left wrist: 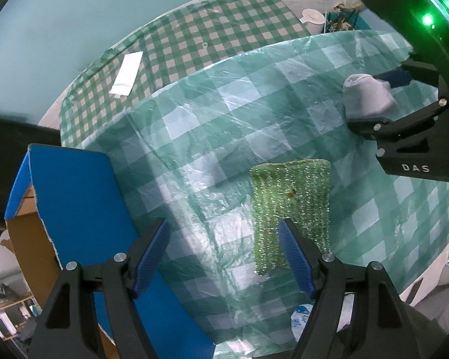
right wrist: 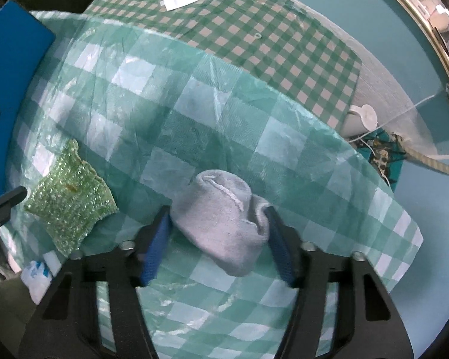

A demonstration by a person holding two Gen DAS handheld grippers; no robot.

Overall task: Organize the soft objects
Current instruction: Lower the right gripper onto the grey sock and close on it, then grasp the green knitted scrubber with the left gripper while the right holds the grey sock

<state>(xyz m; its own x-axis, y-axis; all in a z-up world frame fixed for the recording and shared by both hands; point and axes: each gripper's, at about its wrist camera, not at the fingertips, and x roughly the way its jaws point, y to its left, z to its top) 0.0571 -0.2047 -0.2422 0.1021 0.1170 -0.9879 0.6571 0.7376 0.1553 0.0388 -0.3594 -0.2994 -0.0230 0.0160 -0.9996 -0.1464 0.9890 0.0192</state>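
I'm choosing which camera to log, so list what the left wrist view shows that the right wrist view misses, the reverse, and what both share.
Only the left wrist view shows the brown cardboard inside of the blue box and the right claw's black body marked DAS.

Only the right wrist view shows the stitched seam on the grey sock and a thick rope at the right.

Both show the grey sock between the right claw's pads, the sparkly green cloth, the checked plastic sheet, the white paper strip and the blue box.
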